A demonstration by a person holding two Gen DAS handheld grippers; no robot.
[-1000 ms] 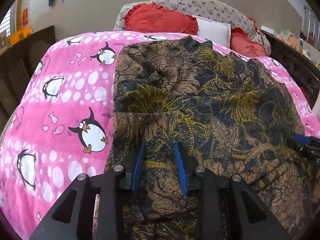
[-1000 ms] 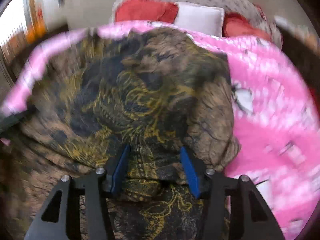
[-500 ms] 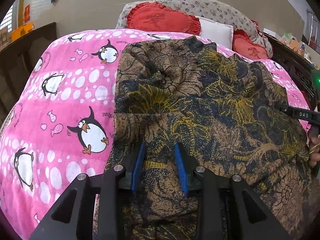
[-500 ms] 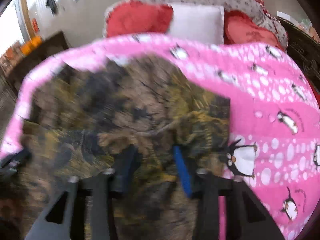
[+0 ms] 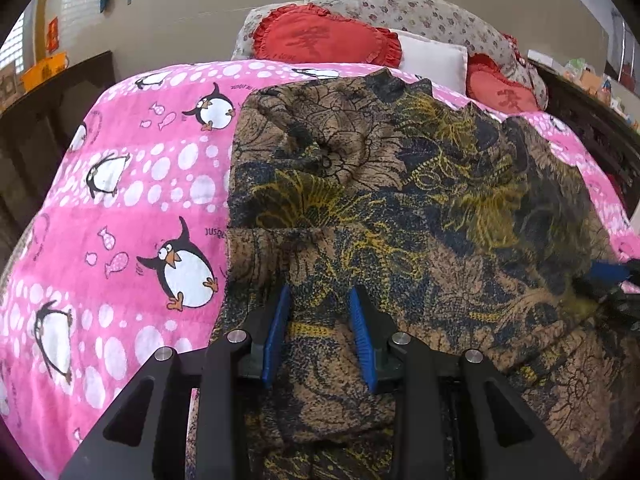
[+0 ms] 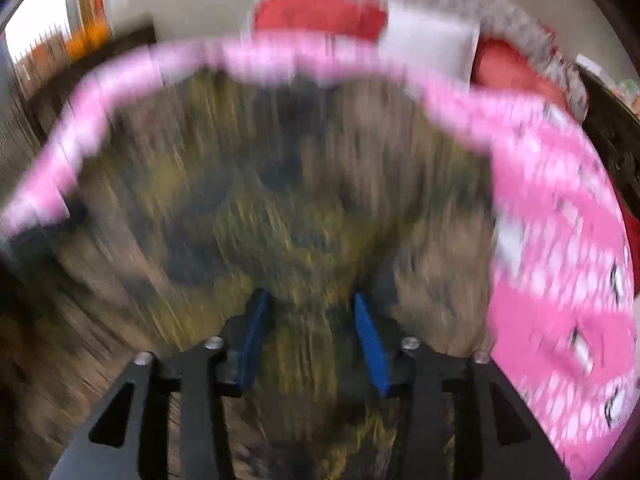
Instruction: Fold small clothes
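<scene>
Brown patterned garment (image 5: 360,208) lies on pink blanket (image 5: 132,216).

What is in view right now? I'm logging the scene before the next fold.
patterned garment: one, brown, dark blue and yellow, spread on the bed
penguin blanket: one, pink with white spots, under the garment
red cushions: two, frilled, at the bed's head
white pillow: one, between the cushions
floral pillow: one, grey, behind them
dark wooden furniture: beside the bed, at the right edge
left gripper: one, black with blue pads, closed on a bunched fold of the garment
right gripper: one, same colours, garment between its pads, jaws just opening; view blurred
</scene>
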